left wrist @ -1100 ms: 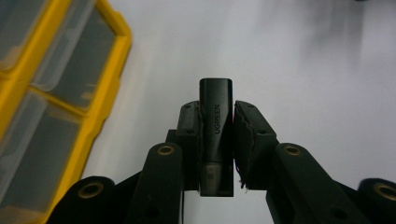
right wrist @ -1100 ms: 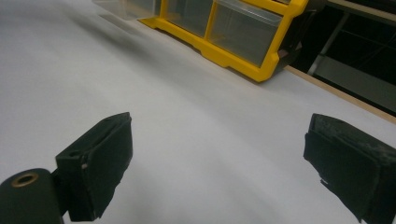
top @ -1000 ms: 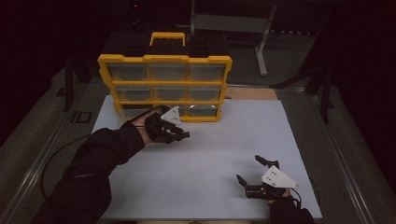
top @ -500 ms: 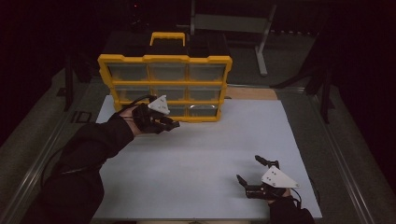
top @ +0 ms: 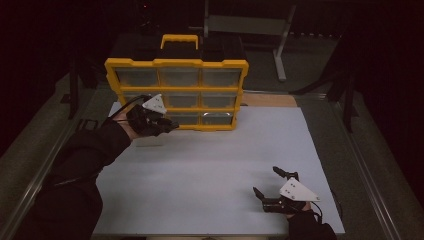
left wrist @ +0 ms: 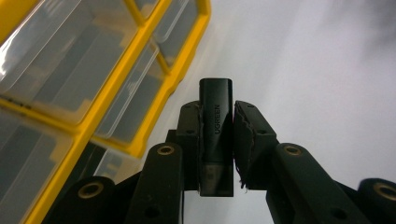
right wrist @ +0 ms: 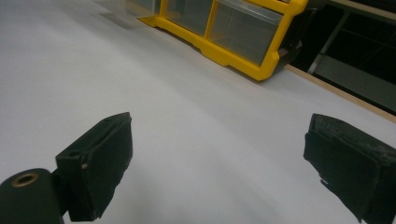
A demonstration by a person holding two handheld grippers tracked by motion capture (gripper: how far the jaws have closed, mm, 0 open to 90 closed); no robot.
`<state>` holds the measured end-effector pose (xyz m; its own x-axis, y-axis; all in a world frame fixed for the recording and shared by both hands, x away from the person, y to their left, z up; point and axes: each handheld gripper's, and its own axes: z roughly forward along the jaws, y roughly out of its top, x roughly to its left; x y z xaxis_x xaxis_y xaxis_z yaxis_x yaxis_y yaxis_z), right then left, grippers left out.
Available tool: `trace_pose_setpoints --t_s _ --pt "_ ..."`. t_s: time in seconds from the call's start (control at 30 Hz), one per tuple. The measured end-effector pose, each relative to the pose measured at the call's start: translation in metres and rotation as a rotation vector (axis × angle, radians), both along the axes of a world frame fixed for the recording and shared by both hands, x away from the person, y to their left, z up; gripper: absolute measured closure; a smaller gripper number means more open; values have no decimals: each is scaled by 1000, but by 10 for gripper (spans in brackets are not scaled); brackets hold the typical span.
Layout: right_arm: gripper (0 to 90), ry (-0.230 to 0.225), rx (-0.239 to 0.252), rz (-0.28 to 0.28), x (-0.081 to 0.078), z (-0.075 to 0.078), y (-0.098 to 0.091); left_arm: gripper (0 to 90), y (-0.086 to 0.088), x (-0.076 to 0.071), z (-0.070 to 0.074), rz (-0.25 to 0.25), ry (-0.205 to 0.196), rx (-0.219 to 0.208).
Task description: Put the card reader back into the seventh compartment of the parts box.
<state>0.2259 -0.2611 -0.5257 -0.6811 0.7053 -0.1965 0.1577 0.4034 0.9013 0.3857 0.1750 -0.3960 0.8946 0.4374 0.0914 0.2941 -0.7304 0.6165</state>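
A yellow organiser (top: 176,92) with clear drawers stands upright at the far side of the white table (top: 215,165). My left gripper (top: 169,125) hovers just in front of its bottom left drawers. In the left gripper view, a small black adapter marked UGREEN (left wrist: 215,126) stands between the jaws, with the left gripper (left wrist: 217,135) shut on it and the organiser (left wrist: 88,88) close at the left. My right gripper (top: 272,182) rests low near the table's front right, open. The right gripper (right wrist: 219,163) holds nothing, and the organiser (right wrist: 224,32) lies far ahead of it.
A clear drawer (top: 149,141) pulled out of the organiser lies on the table just below my left hand. A metal stand (top: 250,27) is behind the organiser. Grey rails run along both table sides. A wooden strip (top: 267,100) borders the far right edge.
My left gripper has moved left and toward the organiser with the adapter, from mid-table to the bottom left drawers. The right gripper has stayed still.
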Motion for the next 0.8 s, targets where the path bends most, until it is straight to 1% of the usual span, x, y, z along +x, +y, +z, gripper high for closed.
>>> trace_pose_setpoints --t_s 0.43,0.47,0.57,0.67,0.8 --pt "80 -2 -3 -2 0 0 0 732 28 6 1 85 -8 -10" --pt "80 -2 -1 -2 0 0 0 732 30 7 2 87 -3 -13" --pt "80 -1 -3 -3 0 0 0 732 36 7 2 101 -5 -21" --pt "80 -2 -3 -2 0 0 0 732 42 8 1 116 -5 -17" --pt "80 -1 -3 -2 1 0 0 732 51 9 0 142 -2 -27"
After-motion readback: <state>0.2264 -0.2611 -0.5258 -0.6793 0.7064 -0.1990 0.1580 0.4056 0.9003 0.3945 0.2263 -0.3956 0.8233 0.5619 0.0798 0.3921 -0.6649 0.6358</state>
